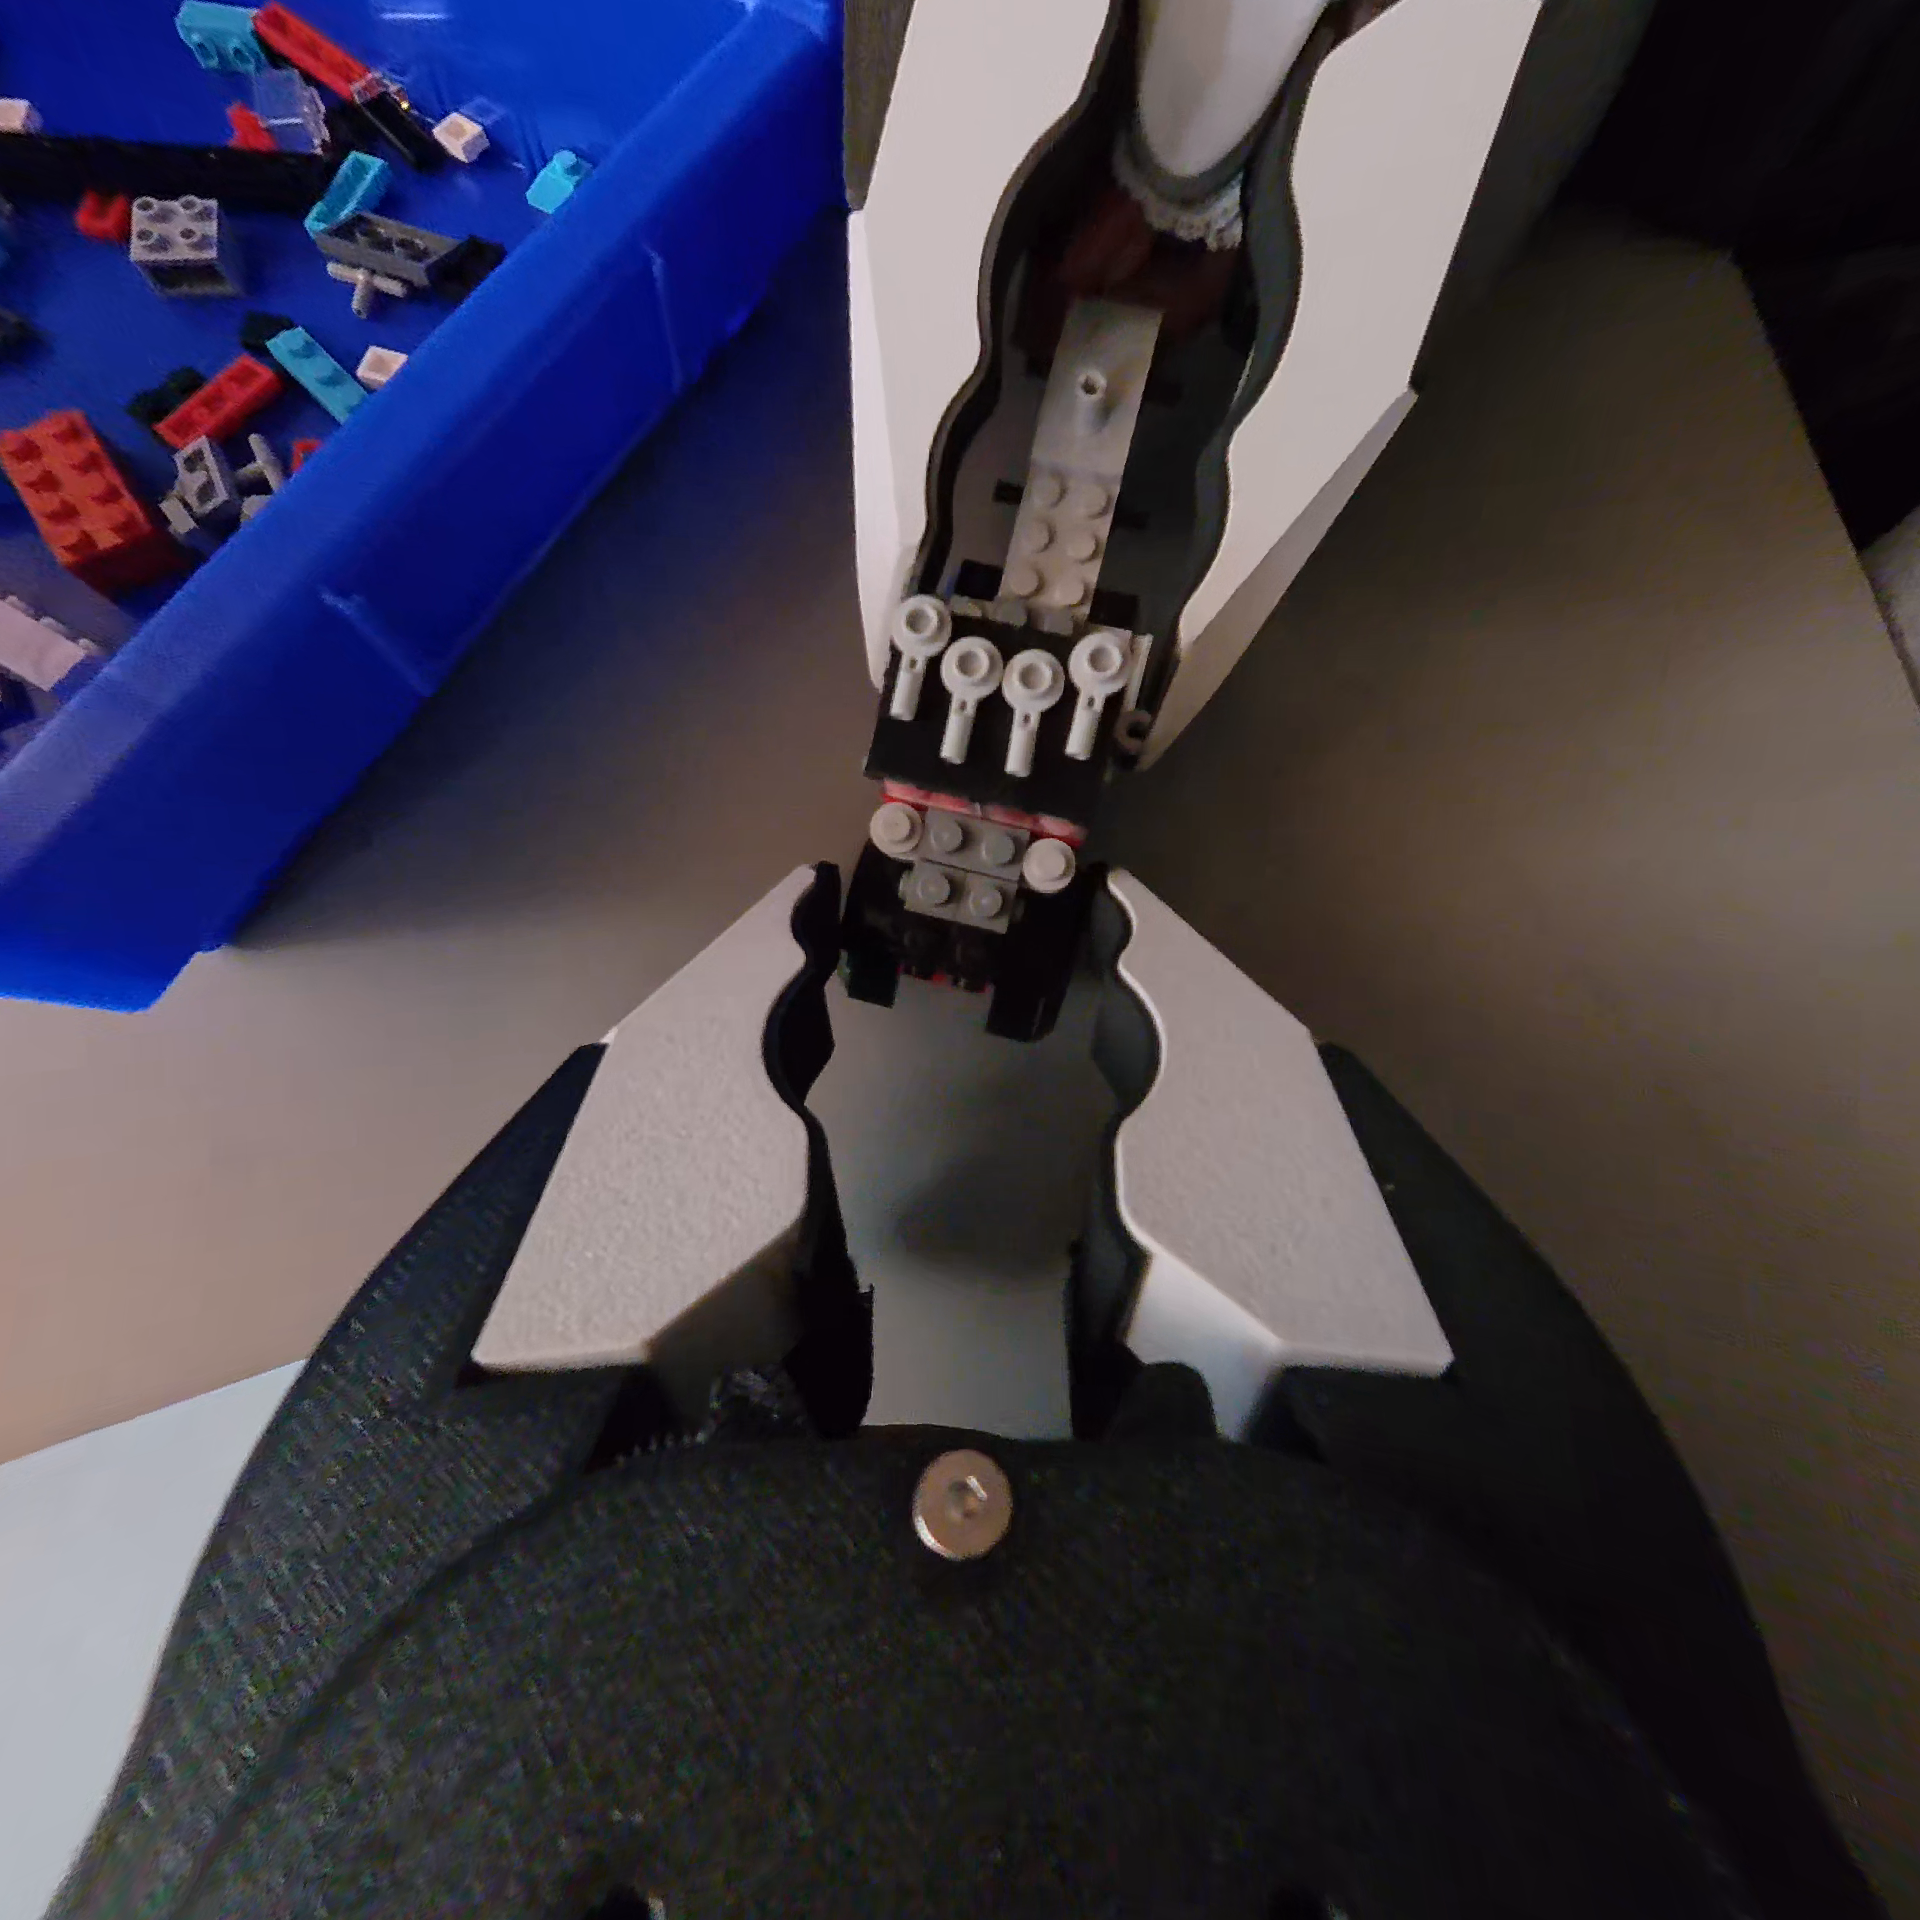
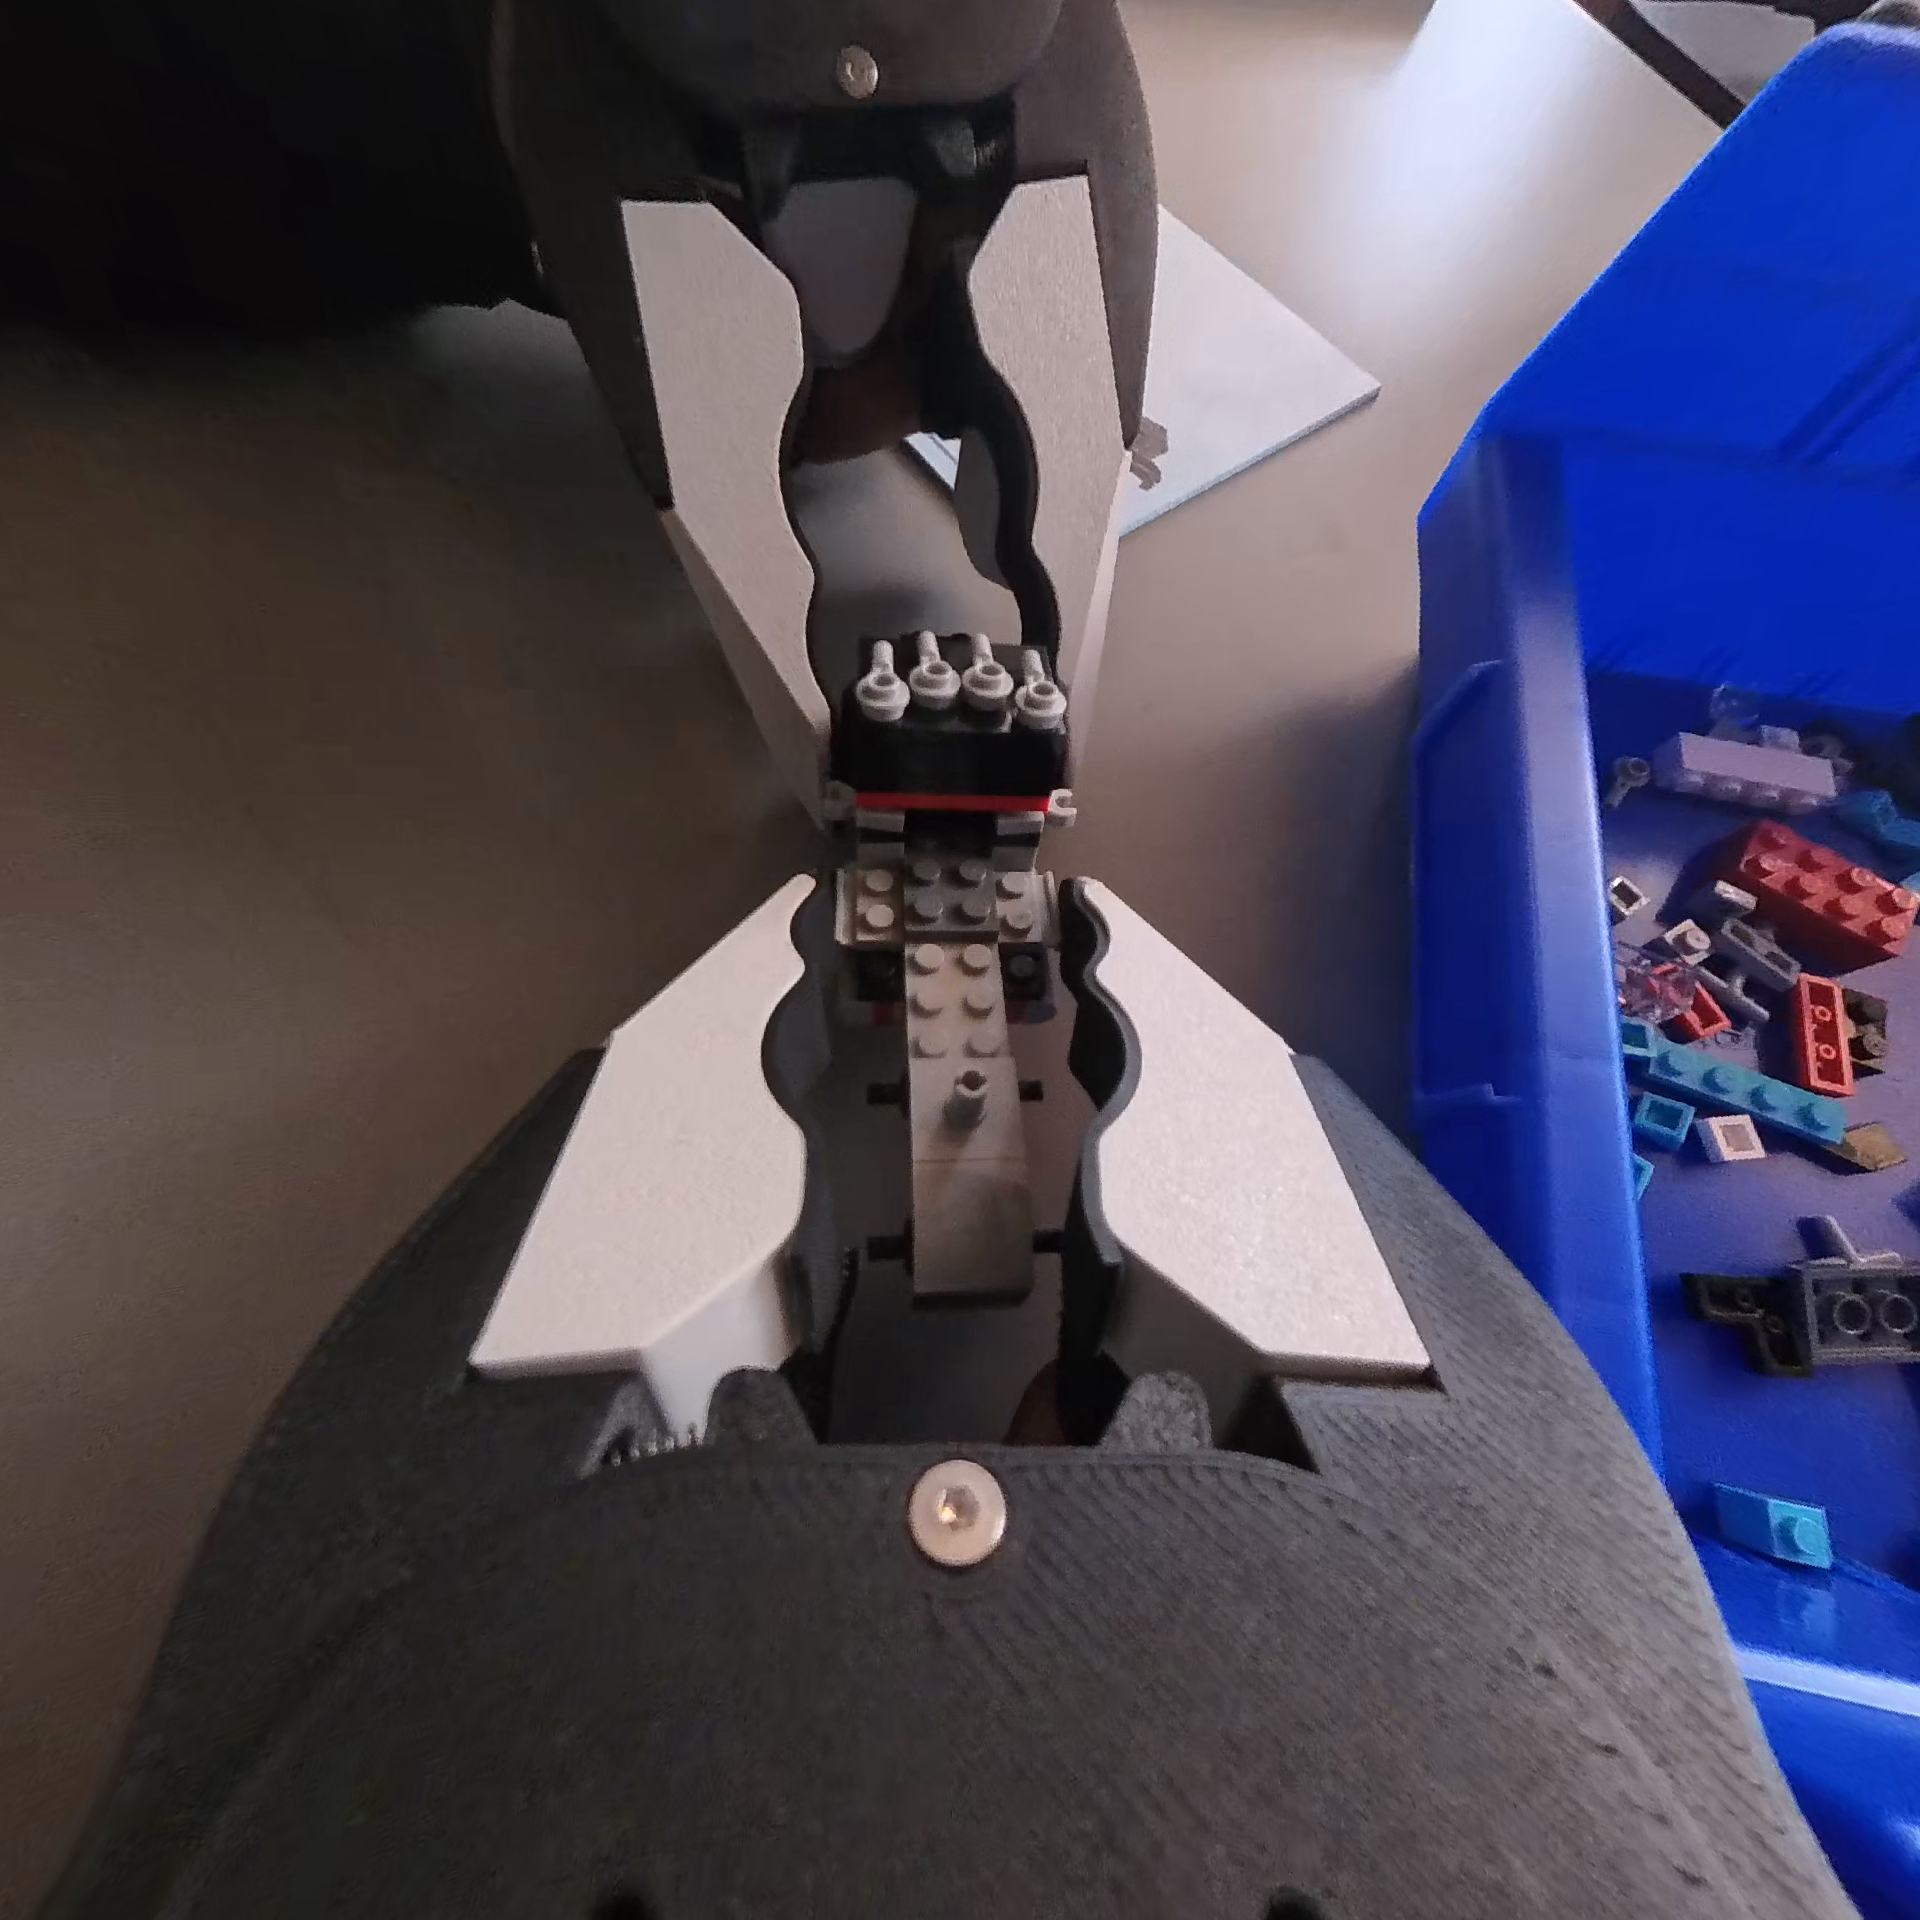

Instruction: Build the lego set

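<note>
A partly built lego model (image 1: 971,852) is black with grey plates, a red strip and a row of small grey lever pieces on top. It hangs between my two grippers, which face each other above the table. My left gripper (image 1: 961,909) closes on the model's black front end. My right gripper (image 2: 948,896) closes along the model's long grey rear plate (image 2: 961,1039). In the left wrist view the right gripper (image 1: 1013,717) comes in from the top. In the right wrist view the left gripper (image 2: 940,774) comes in from the top.
A blue bin (image 1: 416,520) with several loose red, teal, grey and black bricks stands at the left in the left wrist view; it also shows at the right in the right wrist view (image 2: 1507,831). A pale booklet (image 2: 1247,343) lies on the grey table behind the left gripper. Less than 4 cm separates the two grippers' tips.
</note>
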{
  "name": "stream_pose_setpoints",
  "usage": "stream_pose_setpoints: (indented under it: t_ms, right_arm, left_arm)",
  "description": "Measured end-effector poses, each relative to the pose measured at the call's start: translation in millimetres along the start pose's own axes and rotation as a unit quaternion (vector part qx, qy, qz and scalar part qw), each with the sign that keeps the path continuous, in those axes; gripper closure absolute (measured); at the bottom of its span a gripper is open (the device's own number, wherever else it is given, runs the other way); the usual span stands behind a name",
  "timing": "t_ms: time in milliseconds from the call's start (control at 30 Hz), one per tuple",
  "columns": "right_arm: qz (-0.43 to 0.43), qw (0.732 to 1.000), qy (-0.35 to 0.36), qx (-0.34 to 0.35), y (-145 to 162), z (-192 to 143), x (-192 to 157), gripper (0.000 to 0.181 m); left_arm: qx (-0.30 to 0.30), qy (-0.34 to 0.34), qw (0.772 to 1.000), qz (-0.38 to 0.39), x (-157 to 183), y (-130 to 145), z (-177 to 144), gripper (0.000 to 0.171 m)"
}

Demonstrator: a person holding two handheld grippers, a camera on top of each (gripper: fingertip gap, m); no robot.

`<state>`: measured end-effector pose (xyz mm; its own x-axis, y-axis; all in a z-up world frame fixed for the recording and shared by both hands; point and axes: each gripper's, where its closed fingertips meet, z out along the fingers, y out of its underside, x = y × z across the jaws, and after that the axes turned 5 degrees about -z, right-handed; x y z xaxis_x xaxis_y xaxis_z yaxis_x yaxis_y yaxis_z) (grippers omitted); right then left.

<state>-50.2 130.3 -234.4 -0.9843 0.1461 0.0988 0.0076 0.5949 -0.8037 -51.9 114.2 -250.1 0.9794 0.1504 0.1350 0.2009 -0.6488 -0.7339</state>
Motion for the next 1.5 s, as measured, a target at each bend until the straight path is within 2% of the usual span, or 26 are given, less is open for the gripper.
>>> stream_pose_setpoints:
  t_ms: [233, 700, 867, 1200, 1500]
  right_arm:
    - [0.001, 1.0, 0.006, 0.03, -10, -3, 2, 0.136]
    - [-0.017, 0.982, 0.037, 0.186, -76, -45, 3, 0.137]
    - [-0.012, 0.979, 0.039, 0.198, -85, -52, 1, 0.138]
    - [-0.016, 0.98, 0.054, 0.191, -90, -61, 3, 0.138]
    - [-0.032, 0.965, 0.077, 0.248, -115, -82, 6, 0.139]
  left_arm:
    - [0.011, -0.002, 1.0, 0.005, 0, -7, -8, 0.124]
    - [0.08, -0.006, 0.996, 0.039, 15, -60, -59, 0.124]
    - [0.08, -0.013, 0.995, 0.06, 20, -73, -72, 0.125]
    - [0.084, -0.015, 0.994, 0.066, 23, -86, -77, 0.125]
    - [0.114, -0.015, 0.99, 0.08, 29, -112, -96, 0.124]
